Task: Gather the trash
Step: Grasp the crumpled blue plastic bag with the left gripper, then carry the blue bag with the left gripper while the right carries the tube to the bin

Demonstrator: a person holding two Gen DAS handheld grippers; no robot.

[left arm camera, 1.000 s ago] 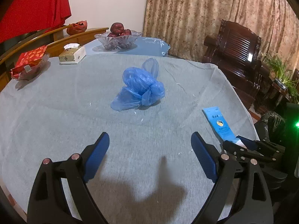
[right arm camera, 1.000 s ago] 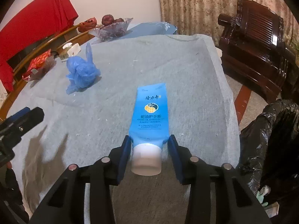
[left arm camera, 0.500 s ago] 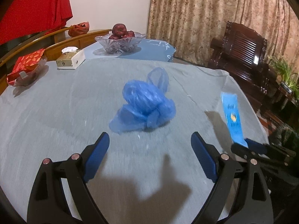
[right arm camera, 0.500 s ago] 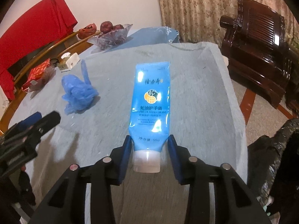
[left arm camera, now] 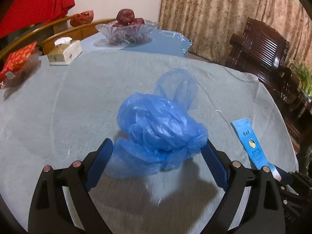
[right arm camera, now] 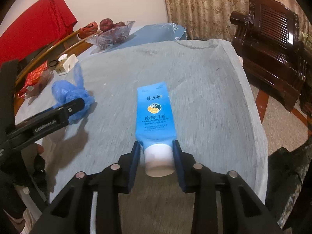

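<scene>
The crumpled blue plastic bag [left arm camera: 161, 130] lies on the tabletop [left arm camera: 78, 105] between the left gripper's [left arm camera: 157, 155] wide jaws; closure should be centred on its bulk. The right gripper [right arm camera: 157, 153], its jaws just narrowed, holds the hand-cream tube [right arm camera: 154, 113] by its cap.

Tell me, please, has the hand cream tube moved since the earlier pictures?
Yes. The hand cream tube, gripped by the right gripper, has lifted off the tablecloth, its tail raised toward the curtain.
</scene>
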